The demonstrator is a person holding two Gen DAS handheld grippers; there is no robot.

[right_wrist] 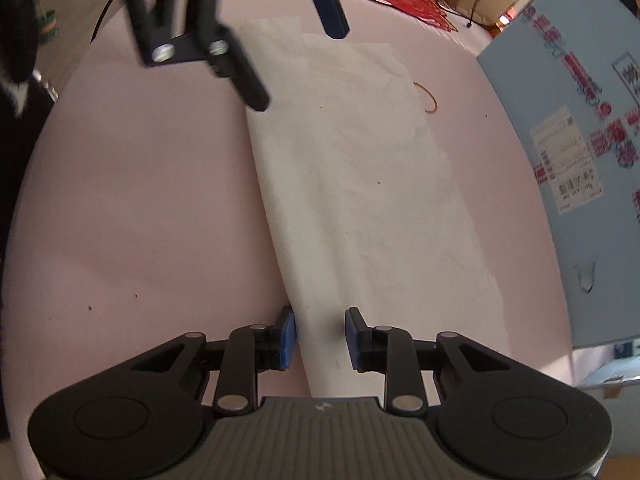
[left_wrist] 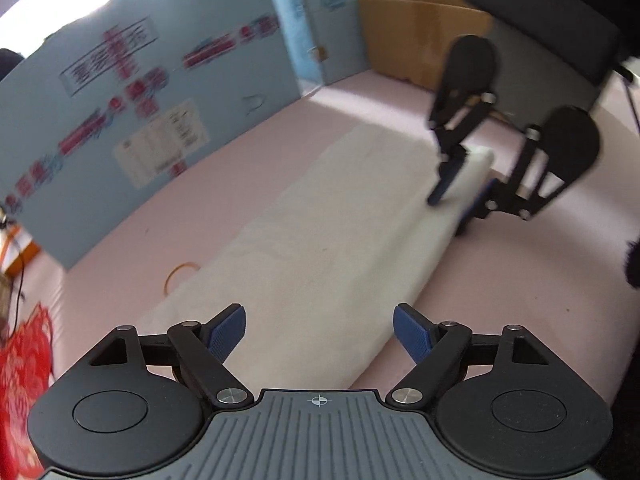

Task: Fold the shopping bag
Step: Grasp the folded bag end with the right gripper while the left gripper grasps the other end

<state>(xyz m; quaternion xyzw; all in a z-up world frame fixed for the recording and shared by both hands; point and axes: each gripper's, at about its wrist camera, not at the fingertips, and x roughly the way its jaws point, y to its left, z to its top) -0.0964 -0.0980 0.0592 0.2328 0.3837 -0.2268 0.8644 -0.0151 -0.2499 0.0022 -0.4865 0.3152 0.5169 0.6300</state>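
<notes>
A white shopping bag [left_wrist: 320, 240] lies flat as a long strip on the pink table; it also shows in the right wrist view [right_wrist: 360, 200]. My left gripper [left_wrist: 319, 330] is open above one end of the strip, holding nothing. My right gripper [right_wrist: 320, 336] is open at the other end, its blue pads either side of the bag's long folded edge. From the left wrist view the right gripper [left_wrist: 460, 196] straddles the far corner of the bag. From the right wrist view the left gripper [right_wrist: 296, 68] hovers over the far end.
A light blue box [left_wrist: 120, 128] with red labels stands along one side of the table [left_wrist: 520, 300]; it also shows in the right wrist view [right_wrist: 580, 160]. An orange rubber band [left_wrist: 180, 274] lies beside the bag. A brown cardboard box [left_wrist: 420, 32] stands behind. Red fabric [left_wrist: 20, 380] lies near the edge.
</notes>
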